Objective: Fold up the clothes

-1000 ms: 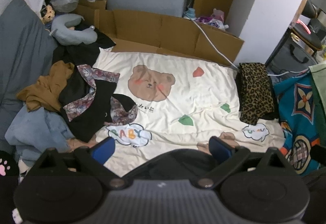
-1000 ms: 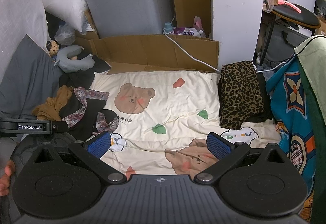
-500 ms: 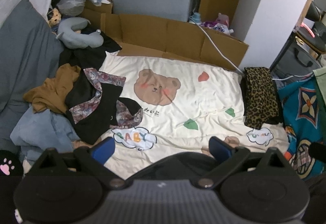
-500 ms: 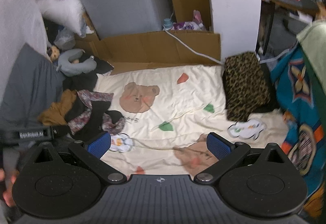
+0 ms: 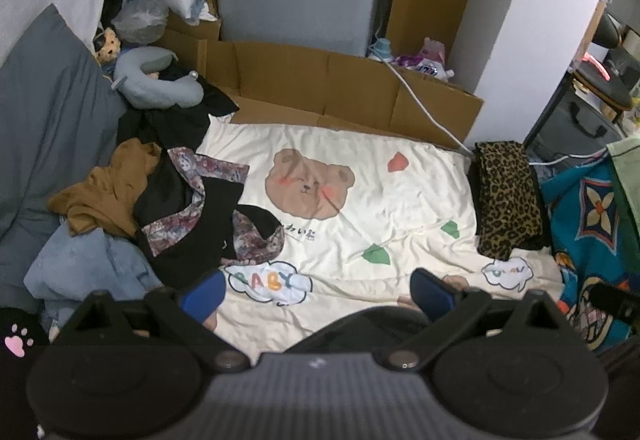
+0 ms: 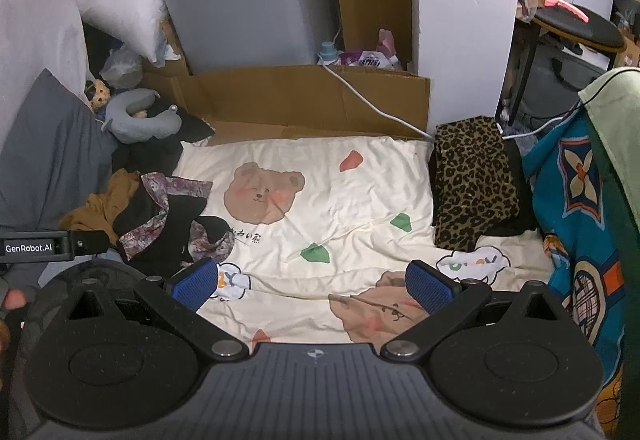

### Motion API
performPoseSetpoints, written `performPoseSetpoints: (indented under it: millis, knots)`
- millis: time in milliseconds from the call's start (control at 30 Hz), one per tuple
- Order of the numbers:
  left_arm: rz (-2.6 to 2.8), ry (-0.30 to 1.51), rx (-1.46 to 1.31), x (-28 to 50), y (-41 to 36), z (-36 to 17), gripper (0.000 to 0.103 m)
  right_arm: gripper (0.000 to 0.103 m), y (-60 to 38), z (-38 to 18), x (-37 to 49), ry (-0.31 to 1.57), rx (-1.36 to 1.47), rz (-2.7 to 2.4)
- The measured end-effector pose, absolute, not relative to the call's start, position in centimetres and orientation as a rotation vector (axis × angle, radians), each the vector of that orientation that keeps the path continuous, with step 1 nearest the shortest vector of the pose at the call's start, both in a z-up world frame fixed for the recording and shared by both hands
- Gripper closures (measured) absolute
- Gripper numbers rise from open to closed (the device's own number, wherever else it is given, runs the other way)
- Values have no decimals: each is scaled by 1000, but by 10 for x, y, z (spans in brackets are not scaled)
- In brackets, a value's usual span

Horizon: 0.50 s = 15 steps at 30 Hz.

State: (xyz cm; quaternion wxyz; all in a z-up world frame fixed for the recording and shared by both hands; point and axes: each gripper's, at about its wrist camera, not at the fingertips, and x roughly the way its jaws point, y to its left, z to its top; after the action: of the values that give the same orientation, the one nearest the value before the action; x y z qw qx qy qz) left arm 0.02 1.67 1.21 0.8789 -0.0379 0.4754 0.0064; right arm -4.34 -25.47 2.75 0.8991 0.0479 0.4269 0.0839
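1. We see the left tongs (image 5: 316,294) spread wide with nothing between the blue pads, hanging over the near edge of a cream blanket (image 5: 384,200) printed with a bear face and the word BABY.
2. The right tongs (image 6: 314,286) are likewise spread and empty, over the same blanket (here its near fold shows a second bear).
3. The clothes to fold lie in a loose heap (image 5: 160,208) on the blanket's left edge: a black garment with floral trim (image 5: 192,216) on top, a mustard-brown piece (image 5: 108,192) beside it, and pale blue denim (image 5: 88,264) nearest the left tongs.
4. From the right wrist view the same heap (image 6: 160,224) sits left of the bear print, part on the blanket and part off it.
5. A folded leopard-print garment (image 5: 506,196) rests at the blanket's right edge, well apart from the heap; a blue patterned cloth (image 5: 588,224) lies just beyond it.
6. Behind the blanket stands flattened cardboard (image 5: 340,88), with a grey neck pillow (image 5: 156,84) at the back left (touching dark clothing) and a grey pillow (image 5: 44,128) against the left wall.
7. At the left edge of the right wrist view we can make out part of the other tool, labelled GenRobot.AI (image 6: 28,248), and a fingertip (image 6: 14,298) below it.
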Motion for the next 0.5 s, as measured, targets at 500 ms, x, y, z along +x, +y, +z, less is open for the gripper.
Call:
performPoseSetpoints:
  millis: [500]
  knots:
    - [11,964,-106,-2,40,27,3,0,-250,43,-44,848,91,161]
